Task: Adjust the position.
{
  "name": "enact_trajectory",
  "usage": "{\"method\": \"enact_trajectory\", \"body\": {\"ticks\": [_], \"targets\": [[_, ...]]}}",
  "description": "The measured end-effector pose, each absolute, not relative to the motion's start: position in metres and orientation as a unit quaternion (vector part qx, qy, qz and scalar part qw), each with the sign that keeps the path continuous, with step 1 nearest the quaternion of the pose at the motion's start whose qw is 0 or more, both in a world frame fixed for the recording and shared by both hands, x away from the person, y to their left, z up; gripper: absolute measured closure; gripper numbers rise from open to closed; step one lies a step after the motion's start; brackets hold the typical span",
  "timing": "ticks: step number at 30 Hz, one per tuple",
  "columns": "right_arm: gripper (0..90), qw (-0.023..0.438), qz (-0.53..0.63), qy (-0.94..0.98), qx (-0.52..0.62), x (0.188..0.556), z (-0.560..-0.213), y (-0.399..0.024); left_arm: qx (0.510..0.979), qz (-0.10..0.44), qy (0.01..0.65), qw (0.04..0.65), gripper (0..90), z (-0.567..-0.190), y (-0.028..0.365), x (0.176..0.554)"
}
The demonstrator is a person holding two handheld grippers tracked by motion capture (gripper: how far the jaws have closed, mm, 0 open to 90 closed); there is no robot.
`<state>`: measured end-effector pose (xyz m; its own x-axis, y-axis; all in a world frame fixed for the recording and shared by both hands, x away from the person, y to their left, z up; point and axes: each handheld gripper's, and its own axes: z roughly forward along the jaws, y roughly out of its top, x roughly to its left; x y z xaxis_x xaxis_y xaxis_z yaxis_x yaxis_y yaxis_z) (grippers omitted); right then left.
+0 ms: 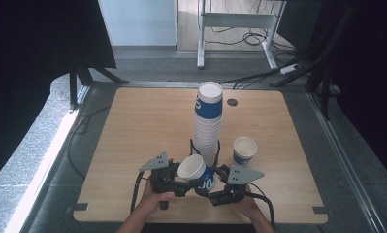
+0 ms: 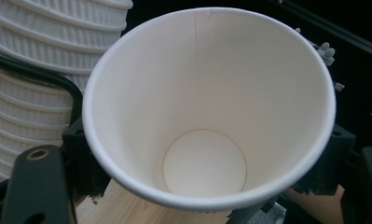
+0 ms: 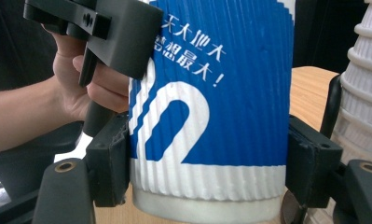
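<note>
A blue-and-white paper cup (image 1: 196,171) was held tilted just above the worktop (image 1: 133,136), at the foot of the tall cup stack (image 1: 208,121). The left tool (image 1: 174,187) was clamped on it, and the right tool (image 3: 207,182) gripped its ribbed sides. A second cup (image 1: 244,151) stood apart.

Surface (image 1: 147,121): light wood-grain top, rounded corners, set on grey carpeted floor (image 1: 36,145). A small dark round port (image 1: 232,102) sits in the top near the far edge, right of centre. Standing directly on the surface: one tall stack of ribbed paper cups (image 1: 208,126), blue and white, upright, roughly at centre; one single paper cup (image 1: 244,150), upright and open-mouthed, near the stack on its right and apart from it. Remaining top bare wood on both sides.
</note>
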<state>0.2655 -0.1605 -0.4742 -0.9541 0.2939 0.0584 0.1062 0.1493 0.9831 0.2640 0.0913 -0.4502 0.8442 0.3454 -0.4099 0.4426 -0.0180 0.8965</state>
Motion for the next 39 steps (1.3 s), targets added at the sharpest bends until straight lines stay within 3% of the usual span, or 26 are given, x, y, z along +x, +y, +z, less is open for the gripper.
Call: {"method": "enact_trajectory", "body": {"ticks": [23, 39], "targets": [[22.5, 0.078, 0.609, 0.775, 0.149, 0.269, -0.471, -0.17, 0.723, 0.026, 0.277, 0.632, 20.6, -0.443, 0.103, 0.259], [21.4, 0.106, 0.575, 0.798, 0.149, 0.266, -0.469, -0.173, 0.765, 0.123, 0.261, 0.576, 20.5, -0.432, 0.098, 0.247]]}}
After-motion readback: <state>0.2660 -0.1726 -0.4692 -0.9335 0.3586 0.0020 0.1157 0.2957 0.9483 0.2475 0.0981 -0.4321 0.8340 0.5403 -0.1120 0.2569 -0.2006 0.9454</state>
